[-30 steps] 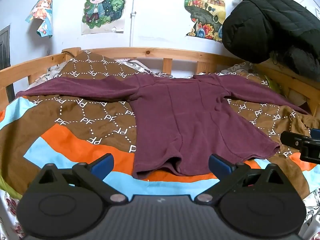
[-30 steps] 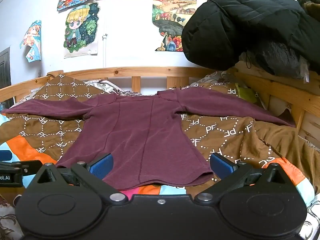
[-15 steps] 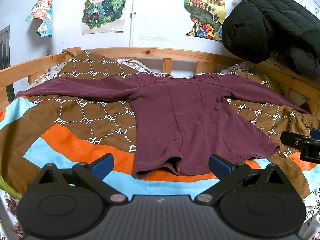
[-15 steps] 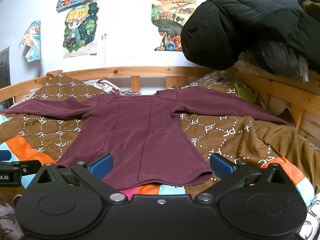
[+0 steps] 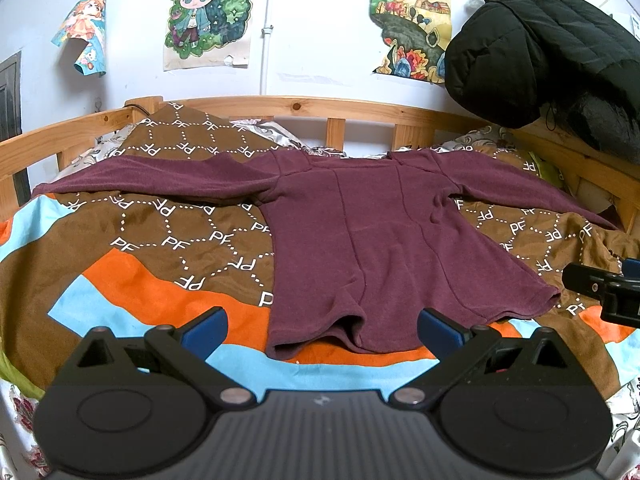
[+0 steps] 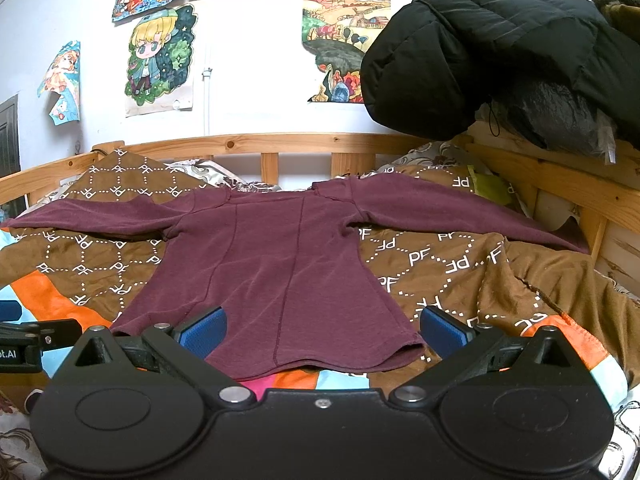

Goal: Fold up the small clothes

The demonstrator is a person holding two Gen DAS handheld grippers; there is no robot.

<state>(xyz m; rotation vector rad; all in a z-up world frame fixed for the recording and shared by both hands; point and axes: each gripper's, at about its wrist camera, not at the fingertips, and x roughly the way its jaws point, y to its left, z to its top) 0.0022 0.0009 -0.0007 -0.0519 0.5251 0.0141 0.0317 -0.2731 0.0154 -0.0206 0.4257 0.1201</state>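
A maroon long-sleeved top (image 5: 360,240) lies flat on the bed, sleeves spread left and right, hem toward me; it also shows in the right wrist view (image 6: 276,264). My left gripper (image 5: 320,330) is open and empty, just short of the hem's left part. My right gripper (image 6: 322,332) is open and empty, hovering over the hem's right part. The right gripper's finger shows at the left wrist view's right edge (image 5: 600,288). The left gripper's body shows at the right wrist view's left edge (image 6: 28,340).
The top lies on a brown, orange and blue quilt (image 5: 152,248). A wooden bed rail (image 5: 320,106) runs along the back and sides. A black padded jacket (image 6: 500,48) hangs at the right over the rail. Posters (image 5: 208,12) hang on the white wall.
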